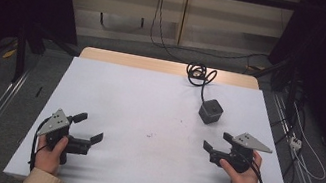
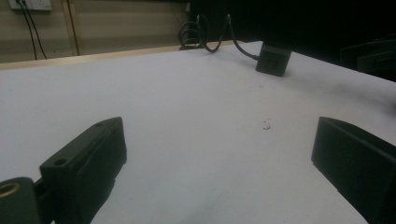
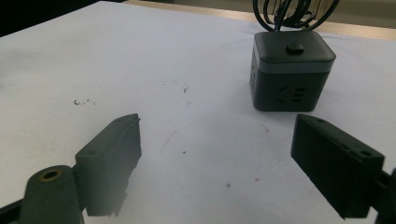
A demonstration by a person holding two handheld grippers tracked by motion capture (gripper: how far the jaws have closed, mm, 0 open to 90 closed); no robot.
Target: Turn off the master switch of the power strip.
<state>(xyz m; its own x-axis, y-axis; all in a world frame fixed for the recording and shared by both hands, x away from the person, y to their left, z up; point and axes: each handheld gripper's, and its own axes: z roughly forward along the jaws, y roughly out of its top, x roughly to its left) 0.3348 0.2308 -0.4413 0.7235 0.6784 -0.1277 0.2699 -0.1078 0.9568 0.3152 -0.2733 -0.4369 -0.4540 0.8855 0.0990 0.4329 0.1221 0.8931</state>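
Looks barely started: right tool (image 1: 214, 148) has jaws apart and empty, near the cube power strip (image 1: 210, 112), which sits untouched on the worktop (image 1: 136, 117), left tool (image 1: 88, 129) jaws apart too.

One dark grey cube-shaped power socket (image 1: 210, 111) stands upright on the white bench (image 1: 146, 119), toward the far right part of the surface. Its top face carries a small raised button near the middle; a lighter grey band runs round the body just under the top. Socket slots show on the near side face. A black cable (image 1: 200, 74) leaves the far side and lies in a loose coil at the far edge of the bench.
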